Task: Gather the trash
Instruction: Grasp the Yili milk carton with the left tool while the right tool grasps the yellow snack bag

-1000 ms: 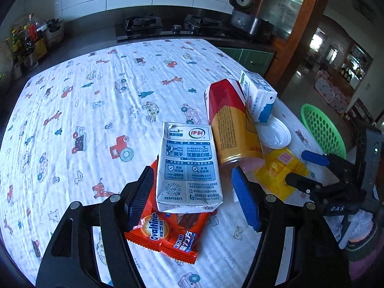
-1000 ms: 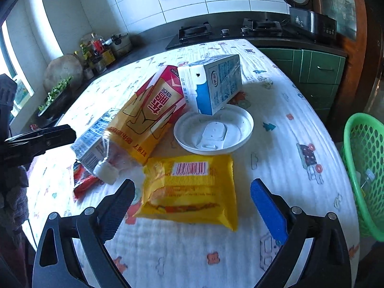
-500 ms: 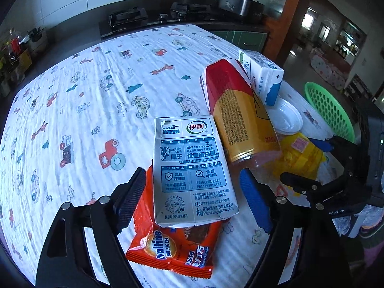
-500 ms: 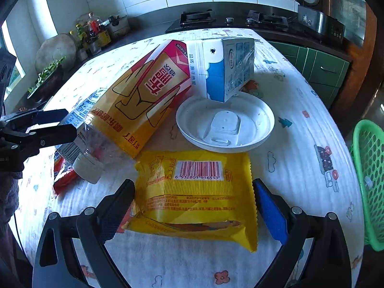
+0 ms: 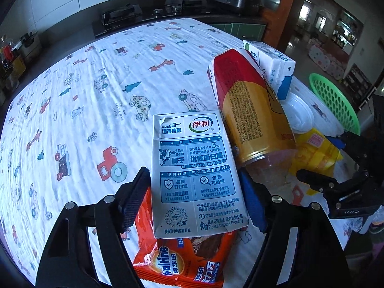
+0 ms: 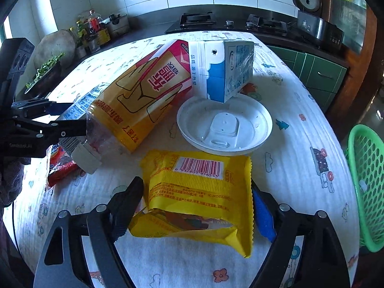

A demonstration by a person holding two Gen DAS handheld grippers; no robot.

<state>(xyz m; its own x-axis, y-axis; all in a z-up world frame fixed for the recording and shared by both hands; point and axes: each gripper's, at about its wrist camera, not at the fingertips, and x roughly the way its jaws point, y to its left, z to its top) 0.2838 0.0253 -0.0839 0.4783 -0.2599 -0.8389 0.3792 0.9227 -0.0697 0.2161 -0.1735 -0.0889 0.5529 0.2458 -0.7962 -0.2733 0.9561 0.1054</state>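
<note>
My left gripper [image 5: 194,199] has closed around a flattened grey-white milk carton [image 5: 194,168], both pads touching its sides; the carton lies on an orange Ovaltine wrapper [image 5: 182,259]. My right gripper [image 6: 199,211] has closed on a yellow snack wrapper [image 6: 199,192], pads against its edges. A large yellow-and-red bottle [image 5: 249,110] lies on its side between them; it also shows in the right wrist view [image 6: 144,96]. A blue-white milk box [image 6: 223,69] rests on a white plastic lid [image 6: 225,124].
A green mesh basket [image 6: 367,182] stands off the table's right edge, also in the left wrist view [image 5: 336,100]. The table carries a white cartoon-print cloth [image 5: 96,84]. A stove and counter with jars run along the far wall.
Both grippers moved forward and down over their items. The left jaws narrowed onto the milk carton; the right jaws narrowed onto the yellow wrapper.
</note>
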